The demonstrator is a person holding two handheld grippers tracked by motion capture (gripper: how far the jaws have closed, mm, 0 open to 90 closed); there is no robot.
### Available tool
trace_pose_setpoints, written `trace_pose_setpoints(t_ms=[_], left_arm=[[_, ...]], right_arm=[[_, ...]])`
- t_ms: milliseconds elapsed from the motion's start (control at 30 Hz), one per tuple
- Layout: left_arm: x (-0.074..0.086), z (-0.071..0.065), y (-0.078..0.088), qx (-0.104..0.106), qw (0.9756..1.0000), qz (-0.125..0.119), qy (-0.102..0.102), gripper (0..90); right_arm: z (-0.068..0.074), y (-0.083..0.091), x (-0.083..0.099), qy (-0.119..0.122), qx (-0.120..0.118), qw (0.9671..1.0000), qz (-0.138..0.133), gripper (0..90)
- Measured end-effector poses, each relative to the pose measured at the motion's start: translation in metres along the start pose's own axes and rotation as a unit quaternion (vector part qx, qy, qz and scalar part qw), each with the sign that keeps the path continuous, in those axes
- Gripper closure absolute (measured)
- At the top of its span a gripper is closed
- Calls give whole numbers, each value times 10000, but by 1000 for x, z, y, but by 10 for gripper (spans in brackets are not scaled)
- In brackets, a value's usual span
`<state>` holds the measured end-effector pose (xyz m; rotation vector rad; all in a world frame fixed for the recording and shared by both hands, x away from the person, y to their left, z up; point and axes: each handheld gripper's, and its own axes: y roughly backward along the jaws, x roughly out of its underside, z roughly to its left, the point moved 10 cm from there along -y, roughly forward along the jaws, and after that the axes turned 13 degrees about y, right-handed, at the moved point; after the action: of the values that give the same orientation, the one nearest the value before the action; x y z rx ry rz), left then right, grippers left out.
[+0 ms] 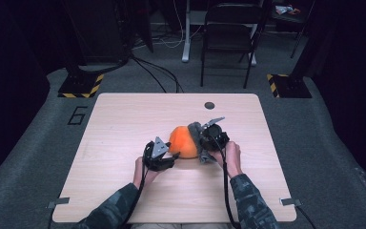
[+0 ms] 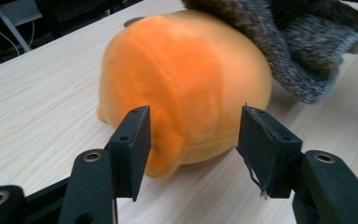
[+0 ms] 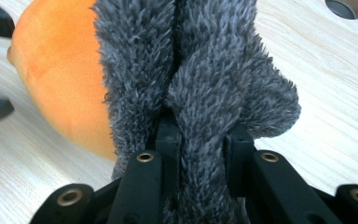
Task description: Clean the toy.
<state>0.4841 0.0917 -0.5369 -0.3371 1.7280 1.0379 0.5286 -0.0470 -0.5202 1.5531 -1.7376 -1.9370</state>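
A round orange plush toy (image 1: 182, 141) with a grey furry part (image 1: 195, 128) lies in the middle of the light wooden table (image 1: 124, 119). My left gripper (image 1: 172, 155) sits at the toy's left side, open; in the left gripper view its jaws stand apart before the orange plush toy (image 2: 186, 74), around a small orange nub at its base without pressing on it (image 2: 195, 148). My right gripper (image 1: 201, 143) comes from the right and is shut on the grey furry part (image 3: 200, 70), whose pile bulges between the jaws (image 3: 200, 142). The orange body (image 3: 60, 79) lies beyond to the left.
A round hole (image 1: 209, 105) sits in the table near its far edge, also the hole (image 3: 346, 7) in the right gripper view. Beyond the table stand a dark chair (image 1: 228, 28), cables and stand bases with yellow-black stripes (image 1: 78, 86). Bare wood surrounds the toy.
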Motion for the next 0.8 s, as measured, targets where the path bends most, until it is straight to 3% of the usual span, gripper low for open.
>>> trace_pose_setpoints(t_ms=[133, 267, 333, 400, 567, 633, 800], left_arm=[[8, -1, -11, -197, 9997, 106, 3, 451], [7, 3, -12, -256, 9997, 50, 16, 610], [6, 5, -12, -177, 9998, -18, 48, 736], [4, 4, -12, -115, 9999, -73, -19, 768], [-3, 0, -4, 62, 9995, -181, -240, 801], [-7, -3, 0, 116, 9990, -213, -365, 805], [-13, -10, 6, 285, 9983, -250, -437, 806]], right_arm=[[1, 1, 1, 17, -34, 10000, 23, 727], [2, 1, 0, 77, 25, 10000, 18, 728], [4, 2, -1, 47, 46, 10000, 65, 727], [2, 4, -2, 122, 35, 9999, 68, 727], [0, 17, -7, 153, 137, 9998, 45, 727], [2, 25, -15, 188, 125, 9997, -91, 727], [19, 43, -35, 573, 123, 9977, -326, 726]])
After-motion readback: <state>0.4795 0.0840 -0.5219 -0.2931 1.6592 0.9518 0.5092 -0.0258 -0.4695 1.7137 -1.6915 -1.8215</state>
